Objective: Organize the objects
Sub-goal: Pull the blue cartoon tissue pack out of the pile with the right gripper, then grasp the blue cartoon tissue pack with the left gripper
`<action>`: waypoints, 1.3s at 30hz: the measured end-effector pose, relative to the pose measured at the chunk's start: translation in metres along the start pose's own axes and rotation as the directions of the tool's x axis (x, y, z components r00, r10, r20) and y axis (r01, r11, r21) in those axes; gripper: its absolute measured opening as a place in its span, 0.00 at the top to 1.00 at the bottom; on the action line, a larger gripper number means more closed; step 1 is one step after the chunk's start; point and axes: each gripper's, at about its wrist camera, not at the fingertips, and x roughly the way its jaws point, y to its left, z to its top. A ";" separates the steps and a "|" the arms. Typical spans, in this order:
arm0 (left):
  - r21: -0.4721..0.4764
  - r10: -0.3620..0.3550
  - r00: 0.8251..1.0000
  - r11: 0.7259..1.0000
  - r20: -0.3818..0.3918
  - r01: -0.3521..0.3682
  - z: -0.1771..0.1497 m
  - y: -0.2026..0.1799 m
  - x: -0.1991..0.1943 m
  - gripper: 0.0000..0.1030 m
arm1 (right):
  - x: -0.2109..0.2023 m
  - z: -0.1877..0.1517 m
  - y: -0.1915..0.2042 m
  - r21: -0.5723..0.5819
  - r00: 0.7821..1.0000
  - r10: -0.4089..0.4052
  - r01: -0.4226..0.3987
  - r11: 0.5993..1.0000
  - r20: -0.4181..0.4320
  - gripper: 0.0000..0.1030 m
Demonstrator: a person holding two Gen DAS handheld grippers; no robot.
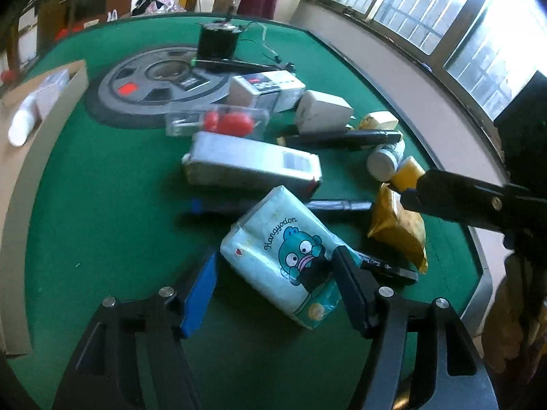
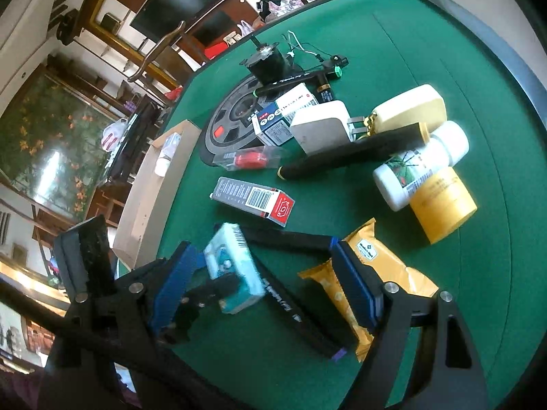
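A pale tissue pack (image 1: pixel 273 259) with a teal cartoon lies flat on the green table (image 1: pixel 102 222). My left gripper (image 1: pixel 275 254) is open around it: the blue pad (image 1: pixel 200 294) stands just clear of its left edge, and the dark pad (image 1: pixel 348 287) overlaps its right corner. In the right wrist view the pack (image 2: pixel 232 270) is blurred, with a dark left finger beside it. My right gripper (image 2: pixel 261 249) is open above a long black marker (image 2: pixel 294 307), holding nothing. Its right finger (image 2: pixel 355 290) crosses a yellow packet (image 2: pixel 393 266). One right finger (image 1: pixel 444 198) reaches in over that yellow packet (image 1: pixel 400 229).
A grey barcode box (image 1: pixel 253 167), a clear case of red balls (image 1: pixel 225 123), a white charger (image 2: pixel 321 130), a white bottle (image 2: pixel 420 164), a yellow tub (image 2: pixel 441 201) and a weight plate (image 1: pixel 154 85) crowd the middle. An open cardboard box (image 1: pixel 20 171) stands left.
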 end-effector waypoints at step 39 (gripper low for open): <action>-0.048 -0.048 0.997 0.998 0.054 0.051 0.002 0.021 -0.003 0.45 | 0.059 0.011 -0.005 0.265 0.908 0.414 -0.386 0.883 -0.057 0.20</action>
